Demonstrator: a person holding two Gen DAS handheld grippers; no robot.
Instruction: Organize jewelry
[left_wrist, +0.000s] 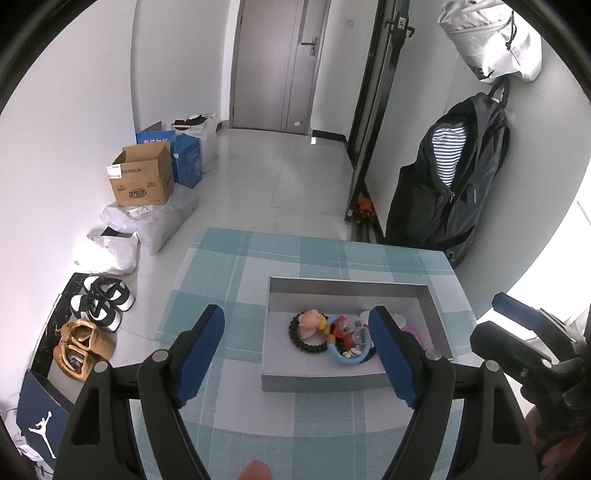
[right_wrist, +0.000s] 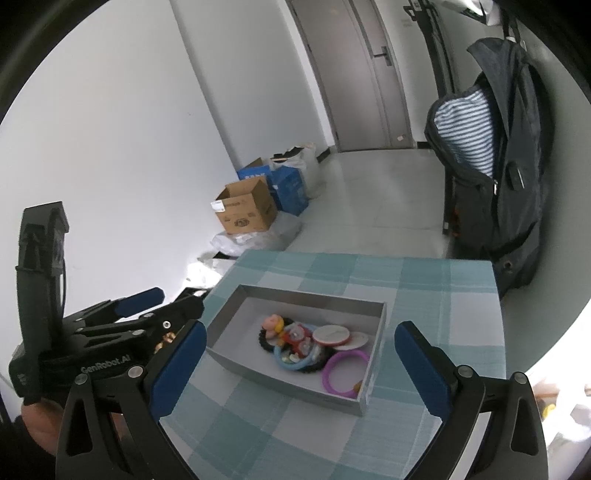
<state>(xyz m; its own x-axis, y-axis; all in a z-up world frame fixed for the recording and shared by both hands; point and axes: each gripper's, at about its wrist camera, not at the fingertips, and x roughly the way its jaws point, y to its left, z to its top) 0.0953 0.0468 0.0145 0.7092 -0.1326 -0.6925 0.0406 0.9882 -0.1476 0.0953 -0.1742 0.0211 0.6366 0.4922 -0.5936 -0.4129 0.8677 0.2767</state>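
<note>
My left gripper (left_wrist: 297, 354) and right gripper (right_wrist: 299, 369): both spread wide, nothing held, above teal checked tablecloth (right_wrist: 424, 291). Farther: shallow grey cardboard box (right_wrist: 295, 293) already holds heap of bracelets and rings (right_wrist: 306, 347). No jewelry outside box; task looks nearly finished.

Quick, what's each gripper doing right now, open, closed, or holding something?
Left gripper: open, holding nothing, poised above the checked tablecloth just short of the gray jewelry box.
Right gripper: open, holding nothing, facing the same box.
</note>
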